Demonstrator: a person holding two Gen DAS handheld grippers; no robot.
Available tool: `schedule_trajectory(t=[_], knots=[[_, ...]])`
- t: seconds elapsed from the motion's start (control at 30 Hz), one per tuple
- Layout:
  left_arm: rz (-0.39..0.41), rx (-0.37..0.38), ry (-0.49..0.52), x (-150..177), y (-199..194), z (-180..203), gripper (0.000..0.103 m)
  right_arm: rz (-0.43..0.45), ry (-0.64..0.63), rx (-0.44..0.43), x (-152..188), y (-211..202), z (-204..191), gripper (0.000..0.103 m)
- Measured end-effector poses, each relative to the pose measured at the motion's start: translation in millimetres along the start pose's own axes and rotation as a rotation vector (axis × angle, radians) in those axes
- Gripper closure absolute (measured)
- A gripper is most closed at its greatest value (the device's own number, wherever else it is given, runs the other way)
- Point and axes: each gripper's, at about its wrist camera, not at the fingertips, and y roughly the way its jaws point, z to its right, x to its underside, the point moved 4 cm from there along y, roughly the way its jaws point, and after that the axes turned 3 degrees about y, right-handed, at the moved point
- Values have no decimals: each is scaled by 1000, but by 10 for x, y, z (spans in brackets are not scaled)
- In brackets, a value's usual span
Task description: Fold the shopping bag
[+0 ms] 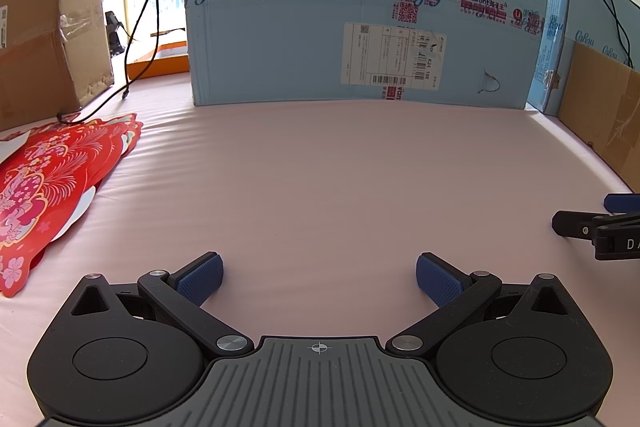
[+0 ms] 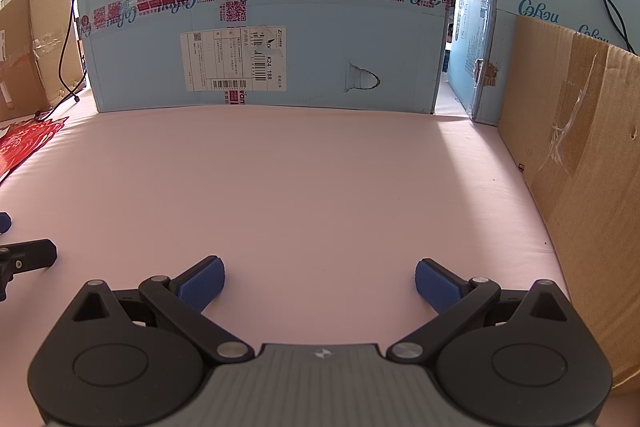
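Left gripper [image 1: 319, 279] hovers low over the pink table [image 1: 340, 167], jaws wide apart, nothing held. Right gripper [image 2: 319, 283] same, spread and empty, just beside it. Red floral shopping bags [image 1: 44, 183] lie flat in a stack at the table's far left, well apart from both, near the brown cardboard box [image 1: 48, 27]. Blue carton [image 1: 360, 7] stands behind. Step looks like reaching: bring the left gripper over first, pinch only the top bag's near edge, drag it to the bare middle before folding
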Motion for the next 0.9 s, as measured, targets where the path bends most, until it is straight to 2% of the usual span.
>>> schedule_trajectory(t=[0.9], knots=[[-2, 0, 1, 0, 3, -1, 0, 0, 0, 0, 16, 10, 3, 0]])
